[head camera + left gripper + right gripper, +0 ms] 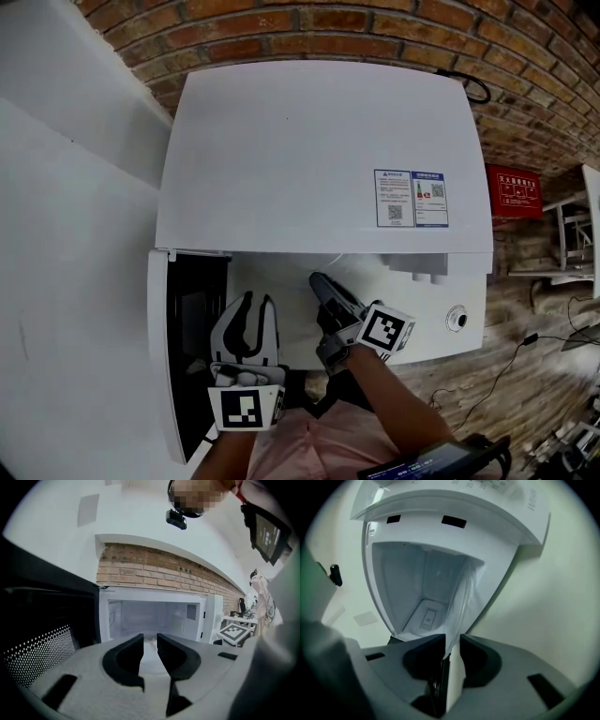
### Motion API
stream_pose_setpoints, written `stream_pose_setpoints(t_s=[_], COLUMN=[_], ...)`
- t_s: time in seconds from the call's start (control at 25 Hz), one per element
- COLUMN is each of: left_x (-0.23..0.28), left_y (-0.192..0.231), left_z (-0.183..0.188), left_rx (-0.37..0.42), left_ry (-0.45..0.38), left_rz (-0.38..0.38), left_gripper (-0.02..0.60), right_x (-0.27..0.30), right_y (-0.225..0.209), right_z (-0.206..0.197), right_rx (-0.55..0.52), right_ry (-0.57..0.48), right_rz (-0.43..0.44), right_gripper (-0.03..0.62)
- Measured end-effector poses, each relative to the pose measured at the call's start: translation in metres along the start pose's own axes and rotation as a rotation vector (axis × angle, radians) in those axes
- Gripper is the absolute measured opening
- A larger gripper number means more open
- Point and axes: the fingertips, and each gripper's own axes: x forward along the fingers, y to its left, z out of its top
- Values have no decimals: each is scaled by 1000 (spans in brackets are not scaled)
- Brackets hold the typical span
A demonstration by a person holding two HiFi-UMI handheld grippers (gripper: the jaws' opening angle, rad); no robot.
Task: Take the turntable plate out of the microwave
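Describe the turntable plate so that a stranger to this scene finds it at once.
Find the big white microwave in front of the brick wall, its door open to the left. At its open cavity the right gripper holds the turntable plate between its fingers. It is the only clear glass thing there, thin and see-through, while everything around it is opaque white.

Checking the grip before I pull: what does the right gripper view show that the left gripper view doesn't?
Only the right gripper view: the glass turntable plate, edge-on, clamped in the right gripper. Only the left gripper view: the open microwave door, the brick wall, and the left gripper with jaws apart and empty. Both: the white microwave cavity.
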Motion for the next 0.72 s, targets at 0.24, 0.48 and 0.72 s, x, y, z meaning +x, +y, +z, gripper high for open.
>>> stream_pose_setpoints(t_s=[0.24, 0.48, 0.72], left_x=[-2, -2, 0], left_y=[3, 5, 0], left_z=[-1, -3, 1], left_rx=[5, 4, 2], left_ry=[8, 14, -2], left_rz=[15, 22, 10], left_gripper=[92, 92, 92], right_x=[20, 27, 13], right_y=[-15, -10, -6], right_z=[12, 18, 13], right_rx=[110, 71, 69], right_ry=[-20, -6, -13], right_rz=[16, 42, 37], right_gripper=[169, 97, 48])
